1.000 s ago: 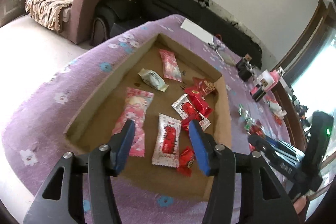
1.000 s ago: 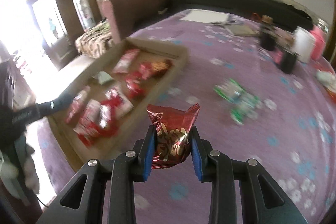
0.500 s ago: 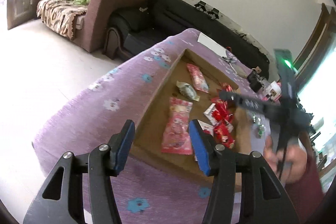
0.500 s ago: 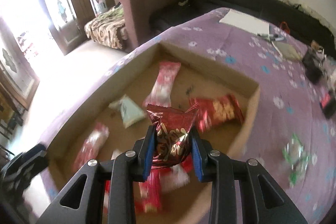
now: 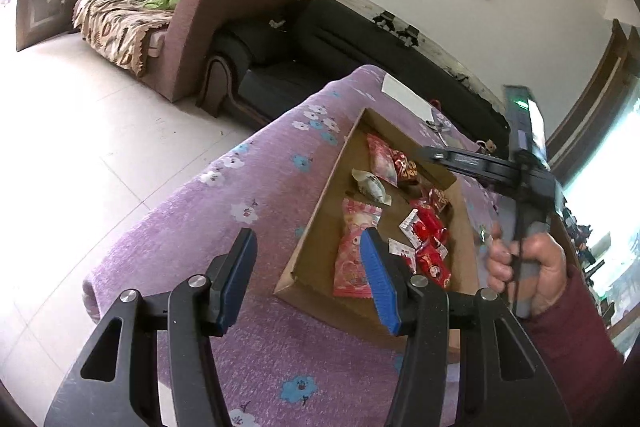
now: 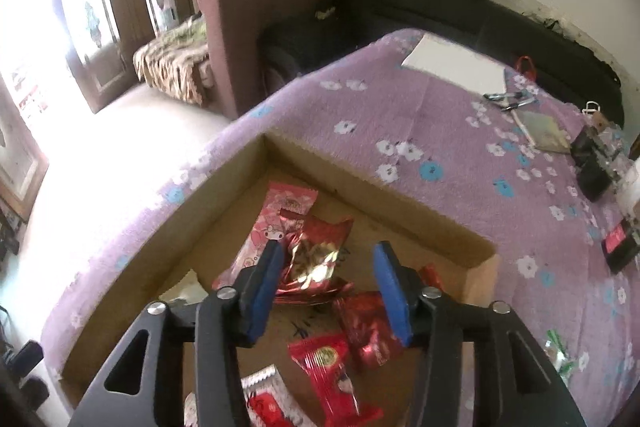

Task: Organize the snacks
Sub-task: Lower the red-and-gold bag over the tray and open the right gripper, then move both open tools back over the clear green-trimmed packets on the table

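Left fingers (image 5: 306, 281): spread, holding nothing, hovering over the purple tabletop (image 5: 256, 187) just beside the cardboard tray (image 5: 320, 227).
Right fingers (image 6: 328, 291): just opened, wide apart; the red snack packet (image 6: 316, 259) lies loose in the tray (image 6: 352, 187) on other snacks, beside my left pad.
Risk: lifting away, that pad may snag the crinkled wrapper and drag it.

A surface (image 6: 460, 131) with purple flowered cloth is carrying a cardboard tray (image 6: 360, 195), white paper (image 6: 456, 67) and pens (image 6: 508, 101).
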The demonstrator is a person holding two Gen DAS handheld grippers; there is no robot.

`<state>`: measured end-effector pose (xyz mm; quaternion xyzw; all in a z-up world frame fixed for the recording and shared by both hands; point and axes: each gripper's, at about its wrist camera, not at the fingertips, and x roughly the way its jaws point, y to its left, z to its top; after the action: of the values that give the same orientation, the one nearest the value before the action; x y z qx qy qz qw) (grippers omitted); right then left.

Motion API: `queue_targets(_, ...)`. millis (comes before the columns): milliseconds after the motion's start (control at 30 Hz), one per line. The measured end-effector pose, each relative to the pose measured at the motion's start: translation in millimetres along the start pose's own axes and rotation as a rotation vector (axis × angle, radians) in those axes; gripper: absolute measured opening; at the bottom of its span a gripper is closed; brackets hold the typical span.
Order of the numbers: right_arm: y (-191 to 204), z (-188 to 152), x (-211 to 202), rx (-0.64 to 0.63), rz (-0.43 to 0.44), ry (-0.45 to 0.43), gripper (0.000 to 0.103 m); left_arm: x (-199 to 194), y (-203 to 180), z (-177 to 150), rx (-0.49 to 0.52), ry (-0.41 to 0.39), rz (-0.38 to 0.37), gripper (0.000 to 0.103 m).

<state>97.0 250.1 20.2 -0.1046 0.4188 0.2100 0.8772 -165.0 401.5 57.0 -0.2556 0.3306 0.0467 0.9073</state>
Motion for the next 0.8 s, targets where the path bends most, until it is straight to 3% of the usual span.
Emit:
queue_targets(167, -30.0, -14.7, -43.0, 0.058, -0.015, -0.056, 0.058, -7.1, -11.5, -6.9, -0.003, 0.006, -0.021, 0.052)
queue_targets(467, -96.1, -76.3, -138.6, 0.124, -0.071, -0.122, 0.059, -43.9, -85.1, -32.6, 0.125, -0.003, -0.126, 0.052)
queue_targets(700, -138.7, -106.6, -254.4, 0.118, -0.204, -0.248, 0.065, -104.6, -132.8, -45.3, 0.218, -0.057, -0.204, 0.052)
queue_targets(800, -154.5, -104.4, -310.8, 0.109, -0.292, -0.304, 0.065, -128.8, -145.5, -32.6, 0.210, -0.076, -0.250, 0.060)
